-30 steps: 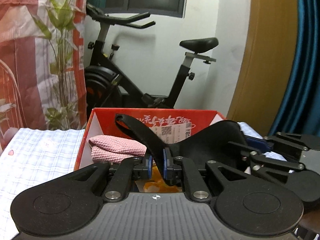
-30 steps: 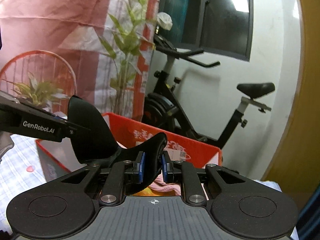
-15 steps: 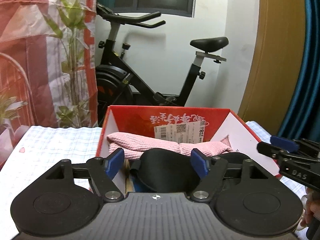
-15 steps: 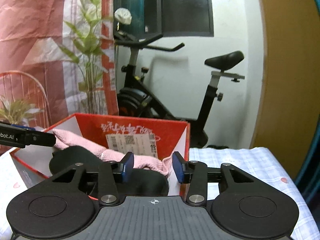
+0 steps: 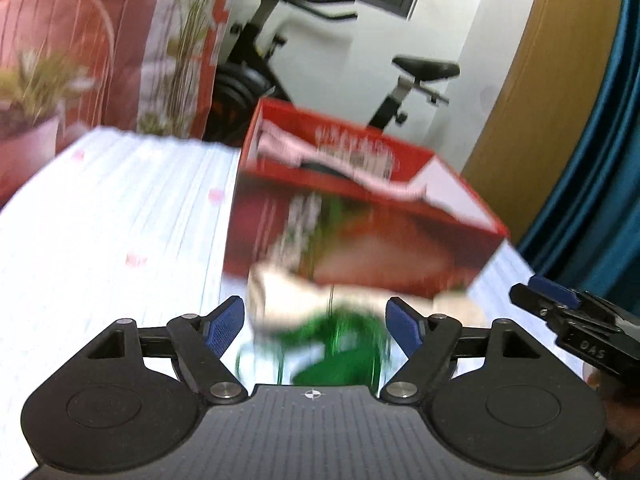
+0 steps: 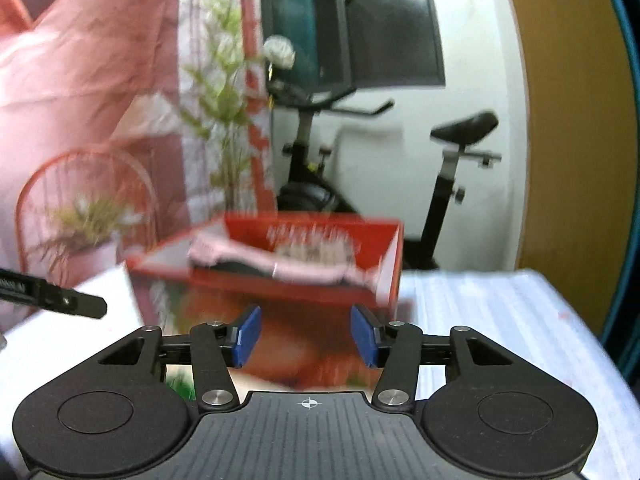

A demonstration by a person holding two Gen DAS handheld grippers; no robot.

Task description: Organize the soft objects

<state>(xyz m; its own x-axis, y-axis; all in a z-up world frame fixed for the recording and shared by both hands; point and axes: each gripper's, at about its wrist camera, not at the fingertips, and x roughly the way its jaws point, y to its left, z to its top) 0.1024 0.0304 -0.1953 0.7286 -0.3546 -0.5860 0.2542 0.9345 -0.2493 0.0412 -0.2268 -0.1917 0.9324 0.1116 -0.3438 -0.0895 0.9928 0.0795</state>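
A red cardboard box (image 5: 360,216) stands on the white checked cloth; it also shows in the right wrist view (image 6: 280,288). A pink cloth (image 6: 256,258) and a black soft item (image 6: 236,268) lie inside it. A blurred green and cream soft object (image 5: 332,328) lies on the cloth in front of the box. My left gripper (image 5: 316,326) is open and empty, just short of that object. My right gripper (image 6: 306,338) is open and empty, in front of the box; it also shows at the right of the left wrist view (image 5: 560,312).
The white checked cloth (image 5: 120,220) stretches left of the box, and right of it (image 6: 480,320). An exercise bike (image 6: 400,168) stands behind the table. A potted plant (image 6: 88,224) and a pink curtain are at the left. Both views are motion-blurred.
Both grippers had let go of the black item into the box a second ago. They have since pulled back from the box and lowered; a green and cream object came into view.
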